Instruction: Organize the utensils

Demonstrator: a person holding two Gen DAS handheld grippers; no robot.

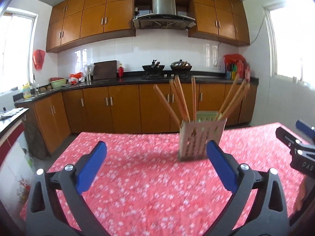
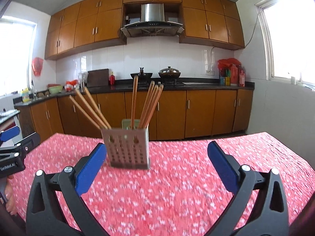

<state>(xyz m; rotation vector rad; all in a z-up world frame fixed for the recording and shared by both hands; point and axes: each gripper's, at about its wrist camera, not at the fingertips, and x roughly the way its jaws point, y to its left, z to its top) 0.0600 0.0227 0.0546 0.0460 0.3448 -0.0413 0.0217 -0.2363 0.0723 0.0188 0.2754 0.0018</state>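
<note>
A perforated beige utensil holder [image 1: 201, 140] stands upright on the table with the red floral cloth [image 1: 137, 186]. Several wooden chopsticks [image 1: 181, 98] stand in it, fanned out to both sides. My left gripper [image 1: 156, 149] is open and empty, above the cloth, with the holder just beyond its right finger [image 1: 220, 165]. In the right wrist view the holder [image 2: 128, 149] and chopsticks [image 2: 149, 104] sit beyond my left finger [image 2: 90, 169]. My right gripper [image 2: 157, 149] is open and empty. Each gripper shows at the edge of the other's view: the right one [image 1: 301, 147], the left one [image 2: 13, 153].
The table's far edge [image 2: 196, 137] drops to the floor in front of brown kitchen cabinets [image 1: 118, 108]. A black counter [image 1: 137, 79] behind carries woks, a cutting board and bottles. A second counter edge [image 1: 11, 118] is at the left.
</note>
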